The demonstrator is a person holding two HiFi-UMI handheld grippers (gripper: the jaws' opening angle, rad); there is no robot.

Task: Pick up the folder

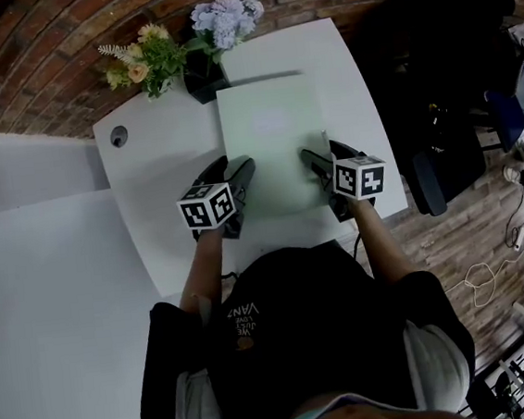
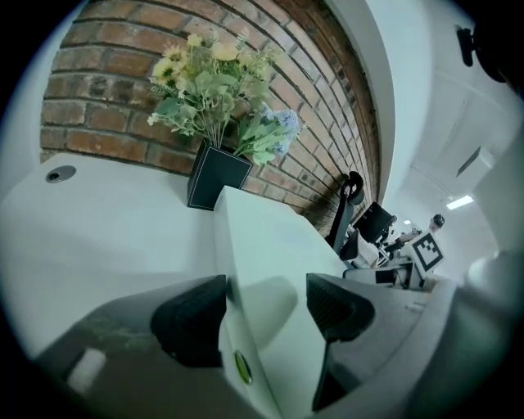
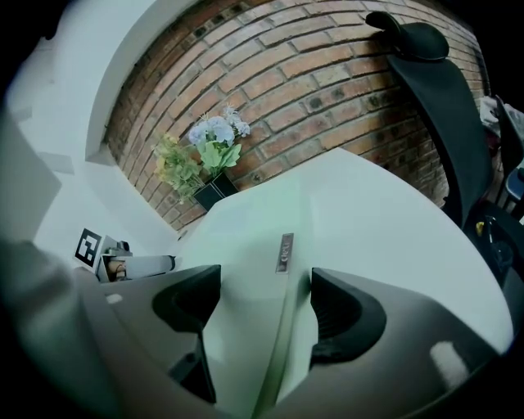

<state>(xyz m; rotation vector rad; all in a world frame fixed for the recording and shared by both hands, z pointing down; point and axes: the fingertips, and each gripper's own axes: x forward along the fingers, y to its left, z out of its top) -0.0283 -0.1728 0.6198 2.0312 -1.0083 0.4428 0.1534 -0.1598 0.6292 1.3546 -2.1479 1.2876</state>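
Reaching forward and down in the head view, both forearms set the left gripper and right gripper at opposite side edges of the pale folder, which lies flat on the white table. A flower vase stands just behind it. Left gripper view: jaws spread, with the folder's edge between them. Right gripper view: jaws spread astride the other edge.

Pale mint-green folder on a plain white table, red-brown brick wall behind. Black vase, yellow and peach flowers, lilac blooms. Both black, the left gripper and right gripper, their cubes patterned in black-and-white squares.
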